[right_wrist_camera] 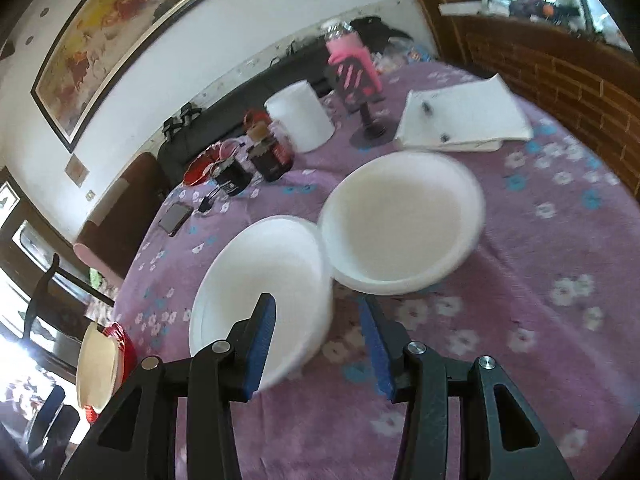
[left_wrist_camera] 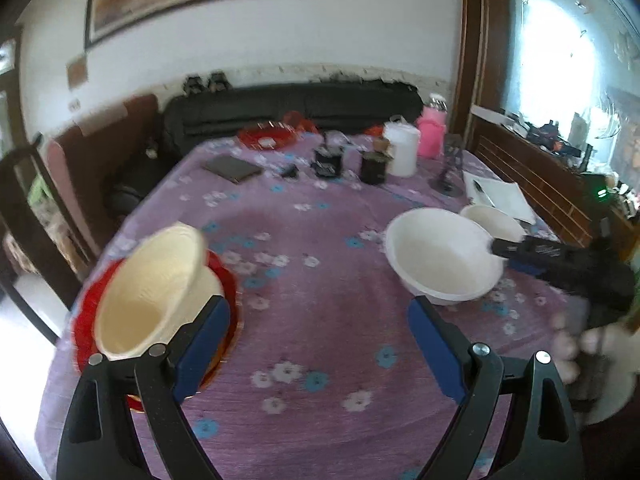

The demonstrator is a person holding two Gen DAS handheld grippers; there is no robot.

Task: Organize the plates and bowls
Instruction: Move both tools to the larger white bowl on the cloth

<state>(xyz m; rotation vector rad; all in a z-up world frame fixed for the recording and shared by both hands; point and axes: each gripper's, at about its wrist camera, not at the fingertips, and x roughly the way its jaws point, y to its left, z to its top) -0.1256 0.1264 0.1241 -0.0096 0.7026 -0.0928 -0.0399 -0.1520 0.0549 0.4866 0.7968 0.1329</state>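
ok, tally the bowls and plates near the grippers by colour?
White bowls: 2, the near white bowl and the far white bowl
Cream bowls: 1, the cream bowl
Red plates: 1, the red plate, under the cream one
Total: 4

the cream bowl (left_wrist_camera: 150,294) is smearing with blur, and it is hiding most of the red plate (left_wrist_camera: 86,322) under it; the left gripper's finger (left_wrist_camera: 204,346) is covering the plate's near rim. in the right wrist view the nearer white bowl (right_wrist_camera: 260,292) is blurring along its right rim, and a finger (right_wrist_camera: 260,344) is masking its near edge. the hand (left_wrist_camera: 600,364) at the right border is showing only as a pale smudge. the small jars (left_wrist_camera: 372,166) are staying too blurred to read.
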